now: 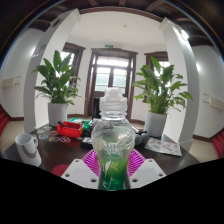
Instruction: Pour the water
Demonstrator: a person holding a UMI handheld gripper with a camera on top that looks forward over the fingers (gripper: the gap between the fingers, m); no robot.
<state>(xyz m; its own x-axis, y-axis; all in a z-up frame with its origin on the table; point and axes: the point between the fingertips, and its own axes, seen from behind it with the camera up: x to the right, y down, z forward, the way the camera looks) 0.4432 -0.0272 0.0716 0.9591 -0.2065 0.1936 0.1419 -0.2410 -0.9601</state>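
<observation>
A clear bottle [112, 140] with a white cap stands upright between the two fingers of the tongs [112, 172], its lower part holding green-tinted liquid. The magenta pads [92, 161] sit close against the bottle on either side, and the tongs look closed on it, holding it at its lower body. The bottle fills the middle of the view, rising well above the fingers.

Beyond the bottle is a dark table [45, 160]. Ahead and to the left of the tongs stands a white mug [27, 144], and further back on that side lies a red thing [70, 128] whose kind cannot be told. To the right, past the bottle, papers [165, 146] lie on the table.

Farther off, two leafy plants in white pots stand at either side: one left [57, 85], one right [158, 92]. Between them, behind the bottle, is a dark-framed door [110, 72] with glass panes.
</observation>
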